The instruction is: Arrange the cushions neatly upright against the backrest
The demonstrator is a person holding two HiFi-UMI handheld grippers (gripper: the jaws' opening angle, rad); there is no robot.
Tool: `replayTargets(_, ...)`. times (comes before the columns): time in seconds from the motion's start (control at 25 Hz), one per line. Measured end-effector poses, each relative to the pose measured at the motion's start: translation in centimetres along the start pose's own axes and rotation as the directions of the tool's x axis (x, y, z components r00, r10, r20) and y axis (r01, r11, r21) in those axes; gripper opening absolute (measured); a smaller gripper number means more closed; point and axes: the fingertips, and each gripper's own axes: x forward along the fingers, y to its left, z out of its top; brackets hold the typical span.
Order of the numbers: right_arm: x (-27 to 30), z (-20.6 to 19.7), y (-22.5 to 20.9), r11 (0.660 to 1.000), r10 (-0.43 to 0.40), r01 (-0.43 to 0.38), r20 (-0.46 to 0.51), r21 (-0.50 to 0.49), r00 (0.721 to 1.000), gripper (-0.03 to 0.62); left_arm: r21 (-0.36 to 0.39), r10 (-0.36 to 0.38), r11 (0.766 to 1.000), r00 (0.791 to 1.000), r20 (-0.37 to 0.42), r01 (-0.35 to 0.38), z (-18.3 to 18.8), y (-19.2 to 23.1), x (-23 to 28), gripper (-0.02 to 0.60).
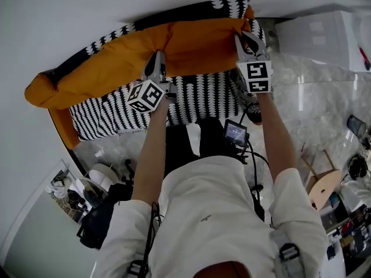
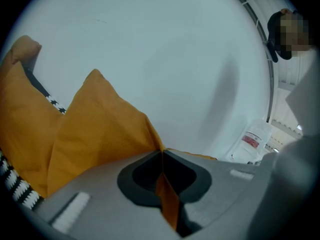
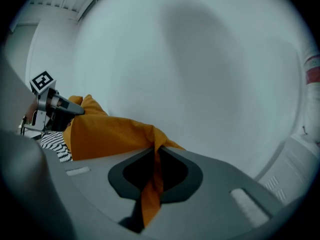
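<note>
The left gripper (image 2: 162, 156) is pressed together on a fold of orange fabric, and the right gripper (image 3: 157, 151) is nipped shut on another fold of the same orange cushion (image 1: 203, 48). Each seems to grip near an upper corner, so the cushion hangs stretched between them. Held by its top edge like this, its weight likely pulls it straight and its back can meet the backrest (image 1: 227, 6) just beyond both jaws. A second orange cushion (image 1: 87, 77) leans against the wall (image 1: 116, 4) on the far side of the left gripper. Below both grippers lies the patterned seat (image 1: 203, 100), where the bottom edge probably needs to settle.
</note>
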Motion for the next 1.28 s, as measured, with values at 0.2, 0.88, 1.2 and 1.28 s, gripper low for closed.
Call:
replayTargets(0.2,0.5,-5.5,-1.0,0.999,-0.002,0.006,-0.097,0.034,0.995,0.043,0.009,-0.016,1.0,0.998,-0.062,0.017,-3.9,0.1,0.4,0.087)
replayTargets(0.88,2.3,-7.6,-1.4,0.997,-0.011,0.016,-0.064,0.07,0.998,0.094,0.066,0.229,0.973,0.945,-0.234,-0.22,-14.2,10.3,-5.3,0.255)
replayTargets(1.2,0.5,-11.2,-0.7,0.949,0.016,0.01,-0.077,0.316,0.997,0.369,0.179,0.318,0.947,0.853,-0.414,-0.266,-17.4,20.6,-7.0,0.263)
replayTargets(1.28,0.4,-14.8,0.9,0.935,0.085,-0.025,-0.156,0.354,0.984,0.398,0.186,0.309,0.95,0.844,-0.438,-0.251,-17.8,22.1,-6.9,0.282)
